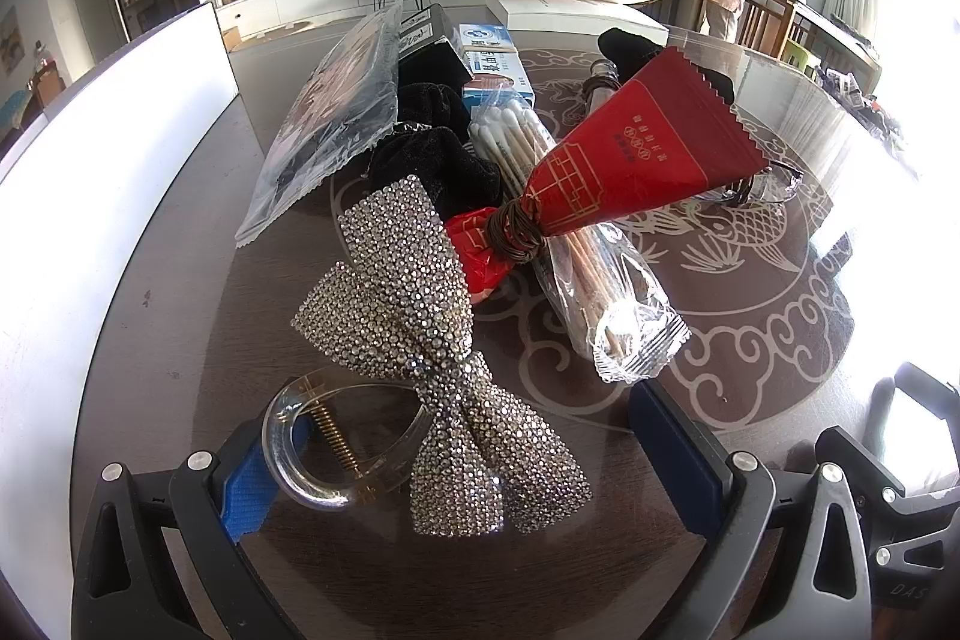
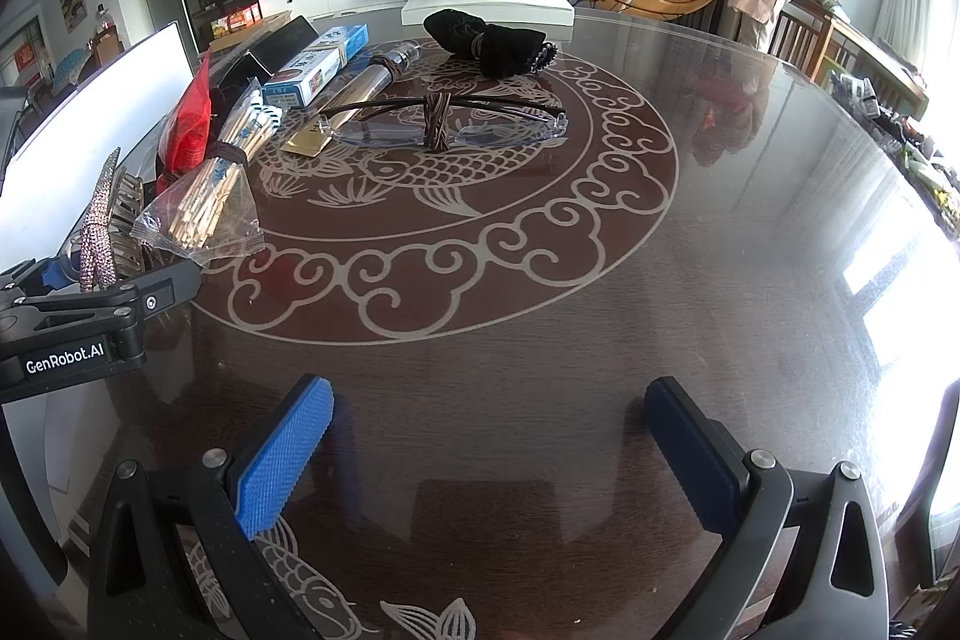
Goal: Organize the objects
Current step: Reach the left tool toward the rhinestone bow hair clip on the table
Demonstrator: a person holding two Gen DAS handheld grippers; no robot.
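left gripper (image 1: 474, 466) wide open over the table (image 1: 750, 340), nothing clamped; rhinestone bow clip (image 1: 420, 340) lying between the jaws, its clear loop against the left blue pad (image 1: 249, 490), well short of the right pad. right gripper (image 2: 489, 451) equally spread above bare glass, holding nothing.

clear bag (image 1: 576, 232) packed with cotton swabs, just beyond the bow; red packet (image 1: 636, 160) across it, cinched with a brown band. larger clear pouch (image 1: 327, 124) to the left, contents hard to read. black cloth (image 1: 438, 154) bunched between pouch and swabs. blue boxes (image 1: 495, 61) behind, print too small to make out.

glasses (image 2: 450, 127) at the table's centre in the right view, bound with brown bands; in the left view mostly hidden by the red packet. clear tube (image 2: 375, 79) near them, black pouch (image 2: 486, 37) farther back. bow seen edge-on at the far left of the right view, partly behind the left gripper's frame.
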